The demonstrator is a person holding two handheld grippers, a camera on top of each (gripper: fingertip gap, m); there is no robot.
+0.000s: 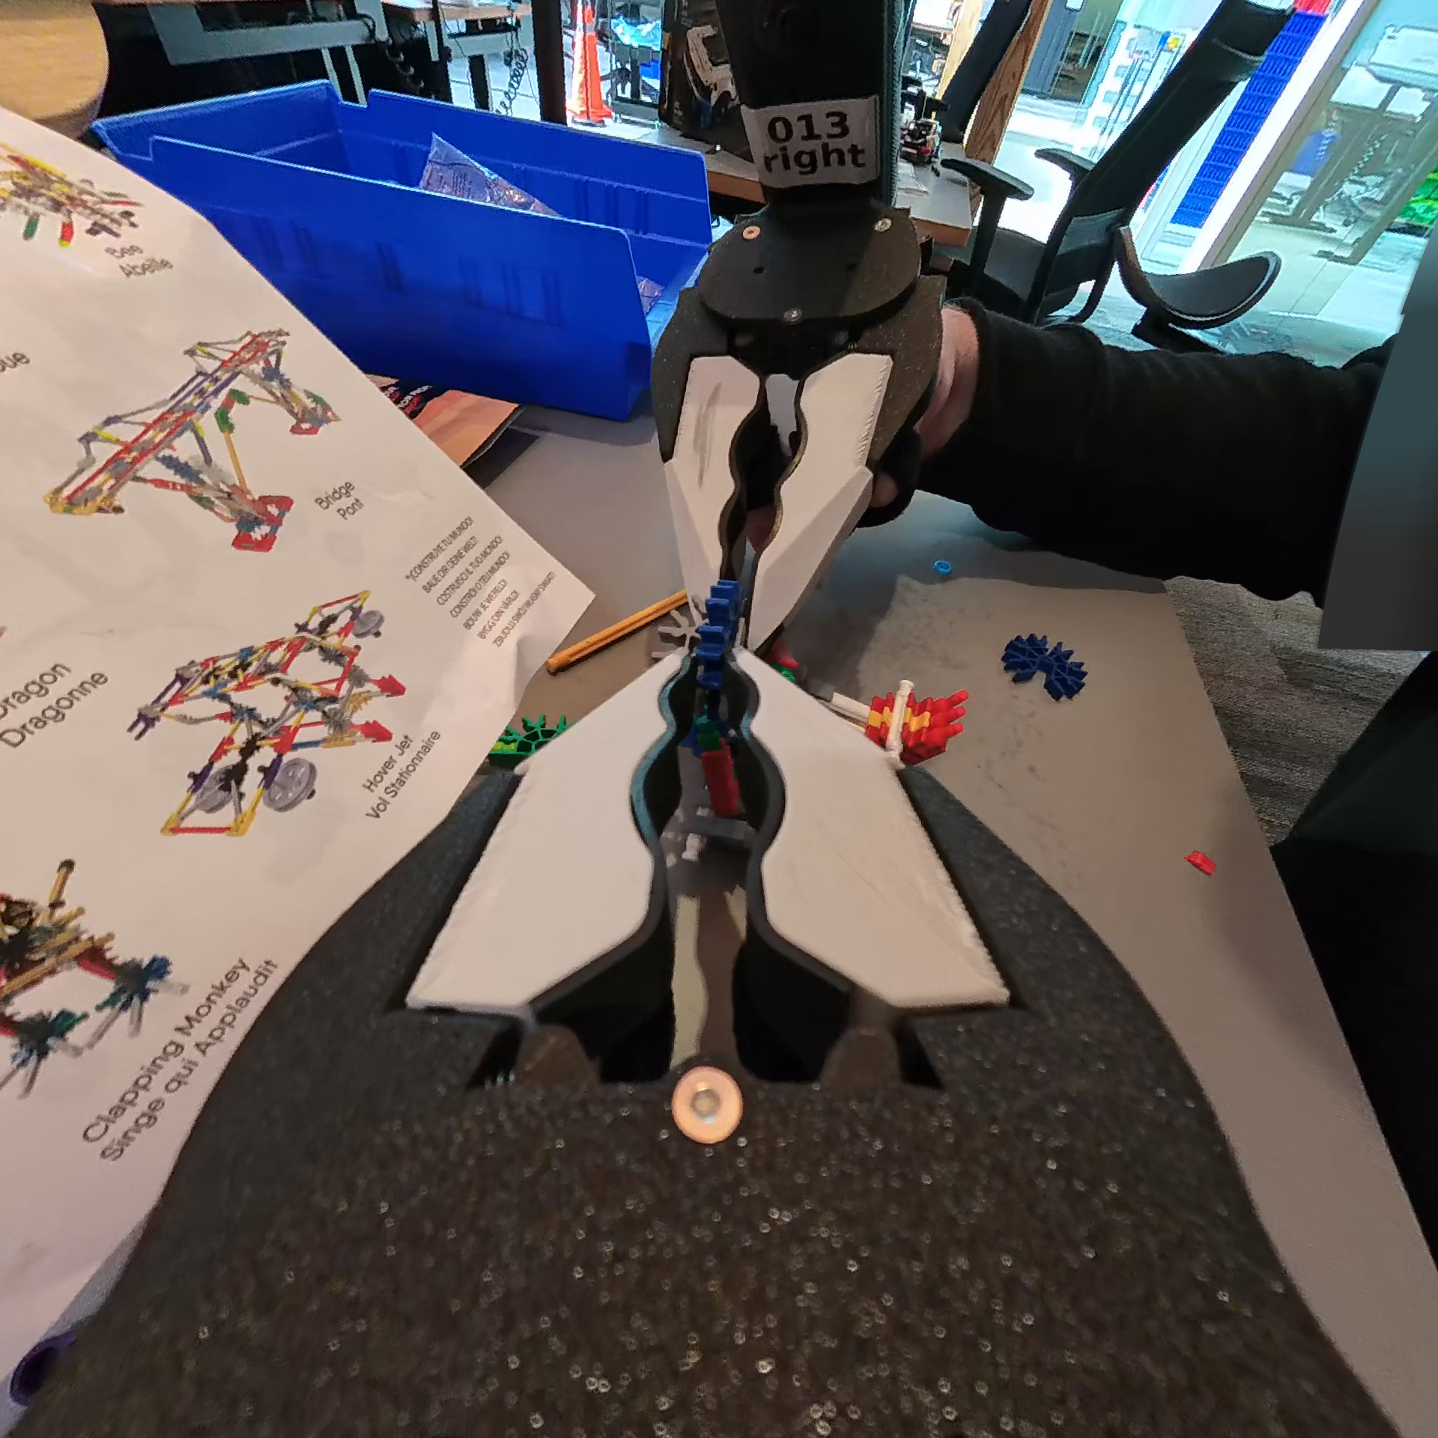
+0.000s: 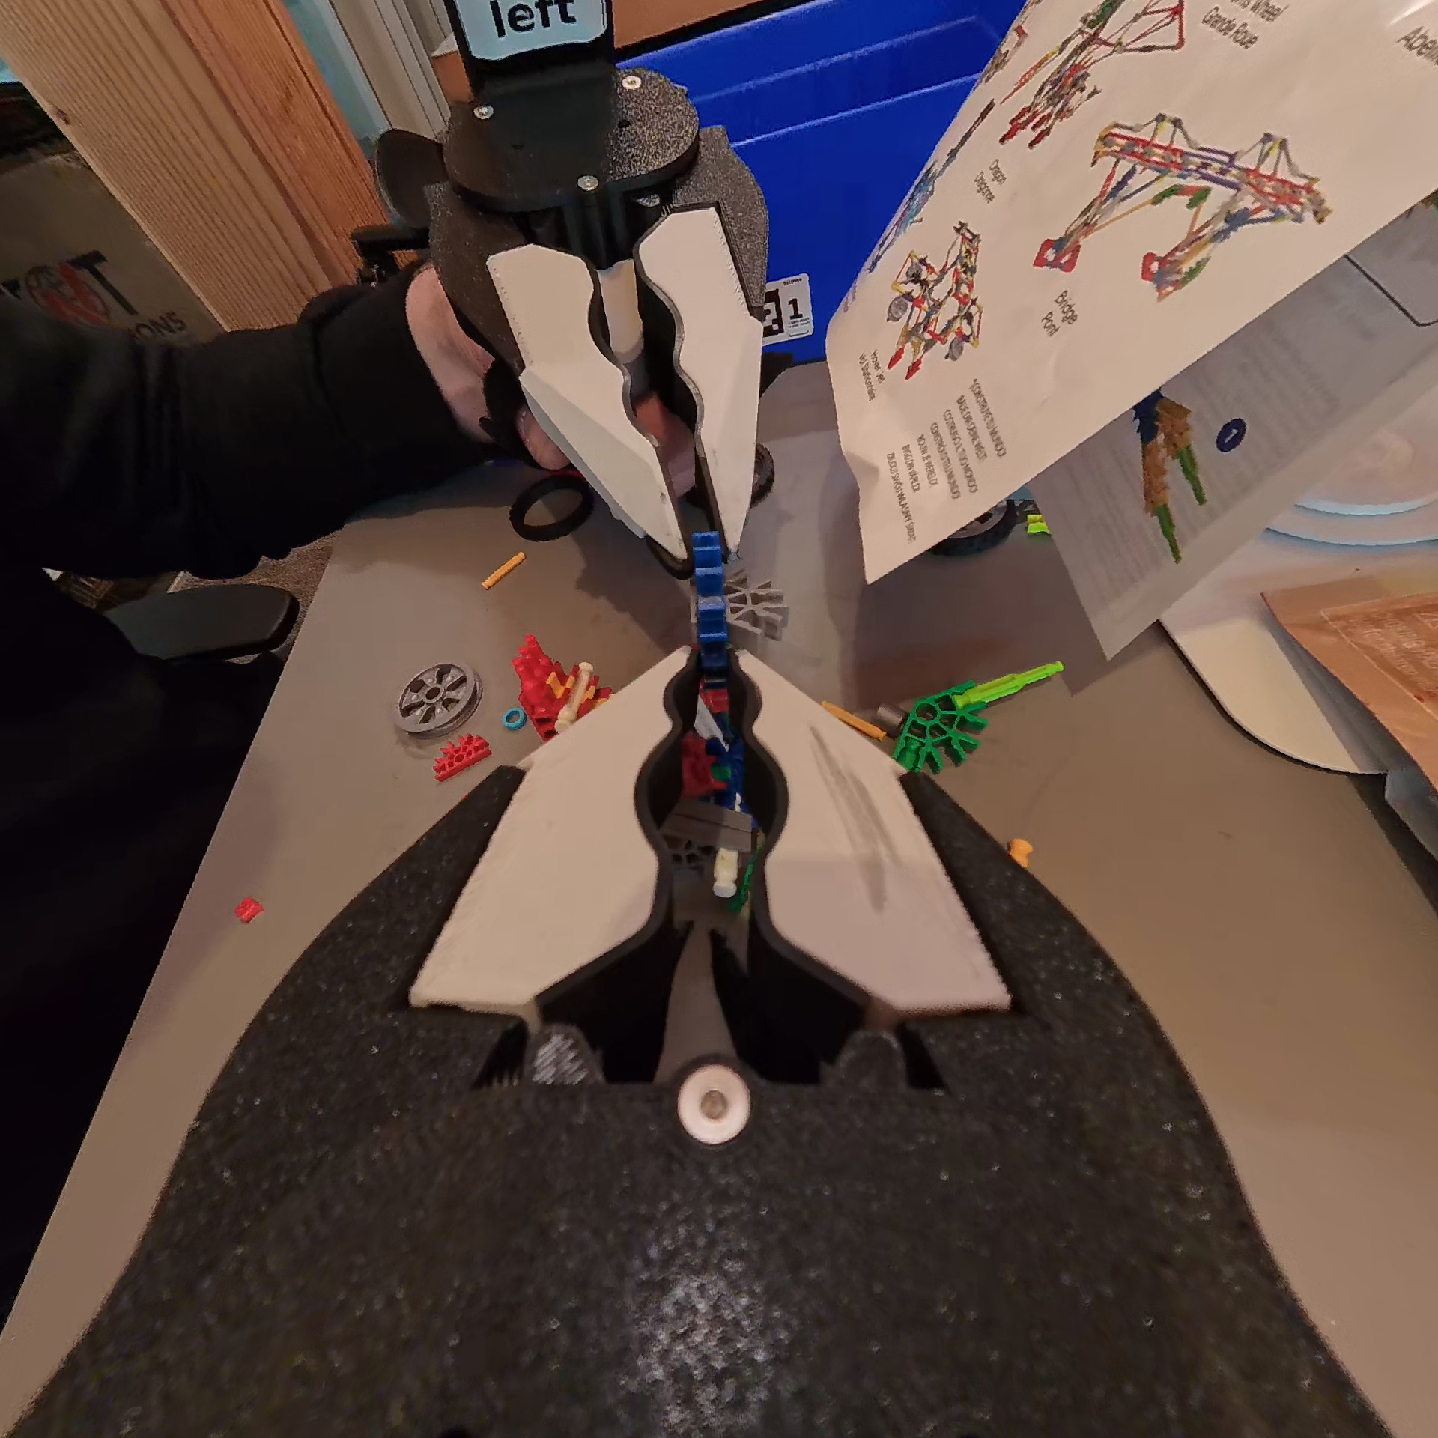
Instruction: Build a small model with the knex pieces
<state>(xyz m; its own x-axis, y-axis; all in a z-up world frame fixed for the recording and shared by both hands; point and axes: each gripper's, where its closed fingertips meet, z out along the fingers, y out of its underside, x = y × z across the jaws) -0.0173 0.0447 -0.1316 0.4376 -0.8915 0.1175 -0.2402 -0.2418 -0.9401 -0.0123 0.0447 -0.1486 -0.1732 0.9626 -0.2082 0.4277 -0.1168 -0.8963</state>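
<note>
A blue toothed connector (image 1: 714,622) is held edge-on above the grey table between two grippers that face each other. My left gripper (image 1: 712,661) is shut on its near end. My right gripper (image 1: 743,611) comes from the far side and is shut on its other end. In the right wrist view the same blue connector (image 2: 708,591) runs from my right gripper (image 2: 712,654) to the left gripper (image 2: 712,545). A person's hand in a black sleeve (image 1: 1128,451) holds the right gripper. A small heap of red, green and grey pieces (image 2: 712,786) lies below the fingers.
A printed sheet of model pictures (image 1: 233,545) hangs over the table's left. A blue bin (image 1: 467,257) stands behind. Loose on the table (image 1: 1089,934) are blue connectors (image 1: 1043,665), a red-yellow cluster (image 1: 922,720), a green connector (image 2: 938,724), a grey wheel (image 2: 437,698) and a black tyre (image 2: 551,507). My left and right fingertips are right by each other. Both grippers' tips are roughly 15 cm from the grey wheel (image 2: 437,698).
</note>
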